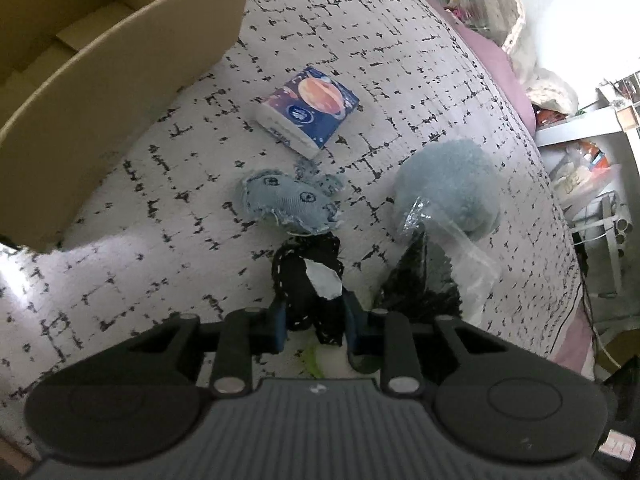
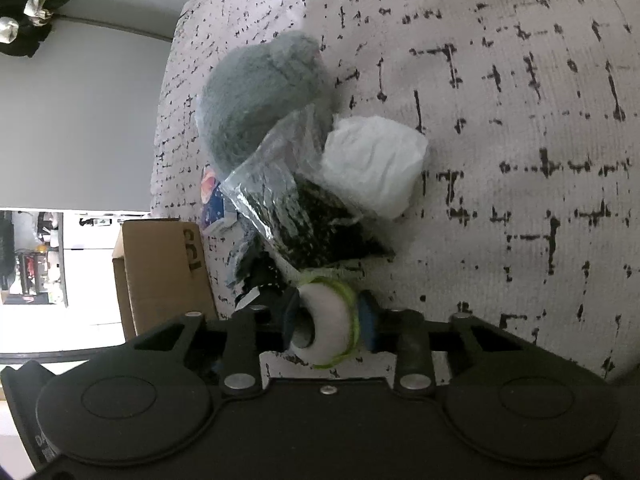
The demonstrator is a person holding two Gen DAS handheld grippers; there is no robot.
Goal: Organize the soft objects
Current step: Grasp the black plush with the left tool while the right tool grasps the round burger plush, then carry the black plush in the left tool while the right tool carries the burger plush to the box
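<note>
The left tool (image 1: 316, 324) is pinched on a black stitched cloth (image 1: 304, 280) and the right tool (image 2: 330, 326) on a white green-edged roll (image 2: 326, 320), both low over the bed (image 1: 400, 40), so thin grips could slip when lifting toward the cardboard box (image 1: 120, 60) ahead-left.

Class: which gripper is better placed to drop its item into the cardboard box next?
Left, probably. The left gripper grips black stitched fabric beside the open cardboard box; the right gripper sits farther away.
</note>
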